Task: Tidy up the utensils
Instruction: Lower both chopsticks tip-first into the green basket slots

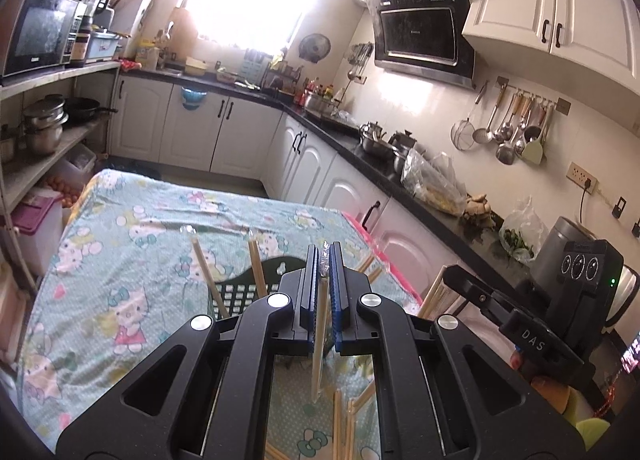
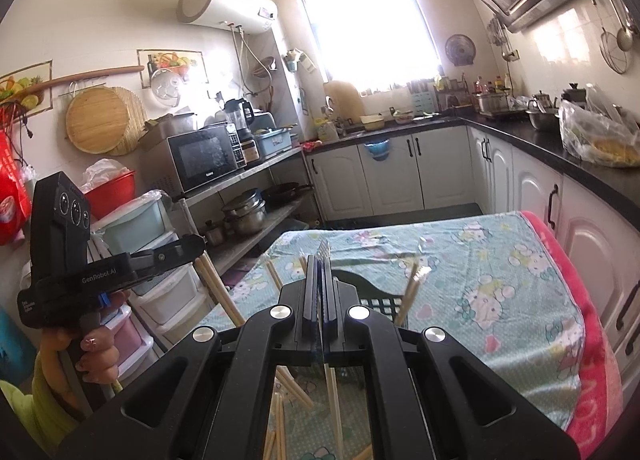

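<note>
My left gripper point(image 1: 325, 256) is shut on a plastic-wrapped pair of wooden chopsticks point(image 1: 319, 344), held upright above the table. My right gripper point(image 2: 320, 264) is shut on another wrapped chopstick pair point(image 2: 332, 392); its plastic tip pokes out above the fingers. A black perforated utensil basket point(image 1: 236, 294) stands on the table just beyond both grippers, with wrapped chopsticks point(image 1: 256, 260) leaning in it; it also shows in the right wrist view point(image 2: 376, 302) with chopsticks point(image 2: 410, 292). More loose chopsticks point(image 1: 344, 420) lie on the cloth below the grippers, also in the right wrist view point(image 2: 280, 424).
The table wears a green cartoon-print cloth point(image 1: 132, 228) over a pink blanket point(image 2: 588, 360). White cabinets and a black counter point(image 1: 360, 148) run along the right. Shelves with pots and a microwave point(image 2: 204, 156) and plastic drawers point(image 2: 160, 292) stand to the left.
</note>
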Available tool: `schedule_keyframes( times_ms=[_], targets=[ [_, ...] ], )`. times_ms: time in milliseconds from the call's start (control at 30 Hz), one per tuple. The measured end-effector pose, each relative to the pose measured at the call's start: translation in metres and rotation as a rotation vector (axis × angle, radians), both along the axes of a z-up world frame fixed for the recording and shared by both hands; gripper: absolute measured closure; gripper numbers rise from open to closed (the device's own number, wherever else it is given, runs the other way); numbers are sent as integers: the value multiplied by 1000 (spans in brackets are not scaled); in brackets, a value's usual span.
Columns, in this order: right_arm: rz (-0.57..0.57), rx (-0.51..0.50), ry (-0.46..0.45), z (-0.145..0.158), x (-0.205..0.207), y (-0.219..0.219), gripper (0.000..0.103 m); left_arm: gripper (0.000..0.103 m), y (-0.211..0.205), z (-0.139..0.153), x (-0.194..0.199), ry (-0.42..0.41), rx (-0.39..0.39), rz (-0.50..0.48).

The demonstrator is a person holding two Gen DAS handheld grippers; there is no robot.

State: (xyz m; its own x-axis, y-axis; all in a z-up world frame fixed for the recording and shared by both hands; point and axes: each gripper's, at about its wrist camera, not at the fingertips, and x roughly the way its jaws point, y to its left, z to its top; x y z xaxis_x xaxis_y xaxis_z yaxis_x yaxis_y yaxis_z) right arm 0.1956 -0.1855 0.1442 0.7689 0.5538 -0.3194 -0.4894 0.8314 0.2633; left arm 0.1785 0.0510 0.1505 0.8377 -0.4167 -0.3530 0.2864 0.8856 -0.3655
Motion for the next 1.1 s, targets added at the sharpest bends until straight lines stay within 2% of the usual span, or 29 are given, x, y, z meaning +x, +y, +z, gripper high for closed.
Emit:
schedule_keyframes(
  times_ms=[600,900,1100],
  targets=[
    [8,-13,-139,55,20,28,101,100,35,51,5,-131,-6,98],
    [-19,-32,-219,79,30,30,101,100,51,54,18,-135,-6,158],
    [-39,-33,-226,77,47,29,101,100,57,45,29,-127,-16,179]
  ],
)
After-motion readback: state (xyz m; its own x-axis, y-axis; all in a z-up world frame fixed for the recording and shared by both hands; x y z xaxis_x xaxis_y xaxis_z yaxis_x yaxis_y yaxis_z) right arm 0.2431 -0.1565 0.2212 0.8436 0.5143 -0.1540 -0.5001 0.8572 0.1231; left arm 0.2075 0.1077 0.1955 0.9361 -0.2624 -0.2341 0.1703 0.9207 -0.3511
